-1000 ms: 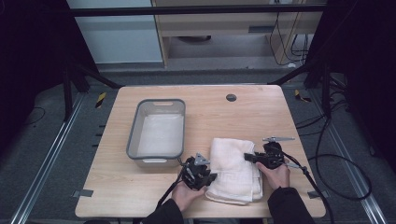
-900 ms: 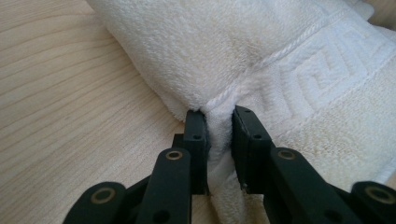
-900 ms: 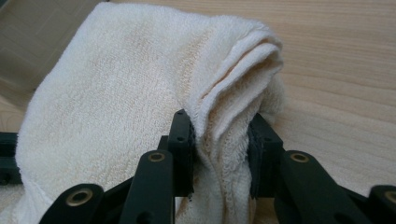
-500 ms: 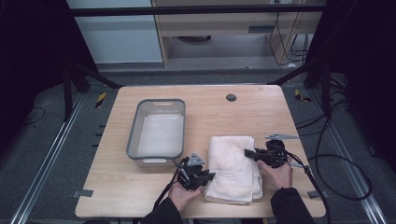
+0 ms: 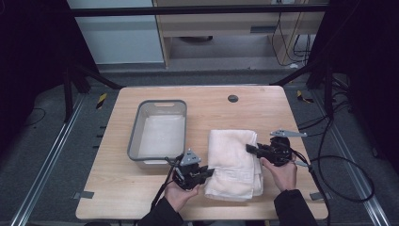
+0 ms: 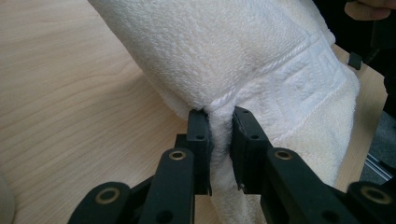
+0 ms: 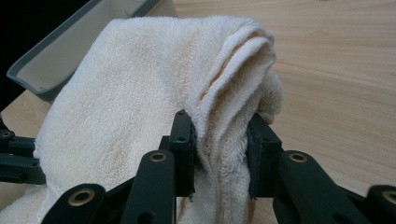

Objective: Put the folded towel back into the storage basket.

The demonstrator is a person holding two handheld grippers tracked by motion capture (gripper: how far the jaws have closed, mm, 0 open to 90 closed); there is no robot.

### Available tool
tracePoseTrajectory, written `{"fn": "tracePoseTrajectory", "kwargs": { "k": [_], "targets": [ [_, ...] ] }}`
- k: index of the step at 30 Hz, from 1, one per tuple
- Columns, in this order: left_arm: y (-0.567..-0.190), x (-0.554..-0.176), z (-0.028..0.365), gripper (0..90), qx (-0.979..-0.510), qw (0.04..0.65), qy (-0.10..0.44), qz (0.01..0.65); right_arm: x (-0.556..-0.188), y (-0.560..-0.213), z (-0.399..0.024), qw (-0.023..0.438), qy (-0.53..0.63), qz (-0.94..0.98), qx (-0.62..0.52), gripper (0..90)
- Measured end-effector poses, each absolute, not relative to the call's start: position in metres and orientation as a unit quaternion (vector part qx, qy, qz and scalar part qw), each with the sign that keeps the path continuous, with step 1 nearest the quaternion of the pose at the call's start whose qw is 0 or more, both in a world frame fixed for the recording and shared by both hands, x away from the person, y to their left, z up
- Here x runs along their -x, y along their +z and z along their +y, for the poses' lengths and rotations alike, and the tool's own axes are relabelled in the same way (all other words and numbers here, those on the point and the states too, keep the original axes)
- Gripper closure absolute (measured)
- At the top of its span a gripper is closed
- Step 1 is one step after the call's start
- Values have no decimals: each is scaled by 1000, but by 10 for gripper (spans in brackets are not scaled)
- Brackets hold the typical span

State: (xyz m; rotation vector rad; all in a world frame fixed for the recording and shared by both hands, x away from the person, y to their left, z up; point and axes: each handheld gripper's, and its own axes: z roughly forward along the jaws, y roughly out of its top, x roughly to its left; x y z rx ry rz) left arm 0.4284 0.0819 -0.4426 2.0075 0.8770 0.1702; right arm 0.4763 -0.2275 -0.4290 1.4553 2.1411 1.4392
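A folded white towel [image 5: 234, 162] lies on the wooden table [image 5: 211, 113], right of a grey tray [image 5: 160, 134]. My left gripper [image 5: 207, 173] is at the towel's near-left edge, shut on a pinch of the cloth [image 6: 220, 135] between its black pads. At the towel's right edge my right gripper [image 5: 249, 149] is shut on the stacked folds [image 7: 224, 140]. In both gripper views the held towel [image 6: 243, 56] bulges upward, off the tabletop. The tray [image 7: 56, 65] shows behind the towel [image 7: 140, 93] in the right gripper view.
The grey tray stands empty with its long side toward the towel. A small dark round hole [image 5: 232, 98] sits near the table's far edge. Cables [image 5: 339, 165] trail off the table's right side.
Both grippers have risen a little with the towel's edges pinched in them; the towel's sides are lifting from the table.
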Motion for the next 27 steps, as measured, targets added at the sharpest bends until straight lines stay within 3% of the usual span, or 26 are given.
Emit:
{"fn": "tracePoseTrajectory", "kwargs": {
  "k": [27],
  "targets": [
    [-389,-429,111,779,-790,486,112,356,-486,-371,-198,131,515,718,-449,685]
  ]
}}
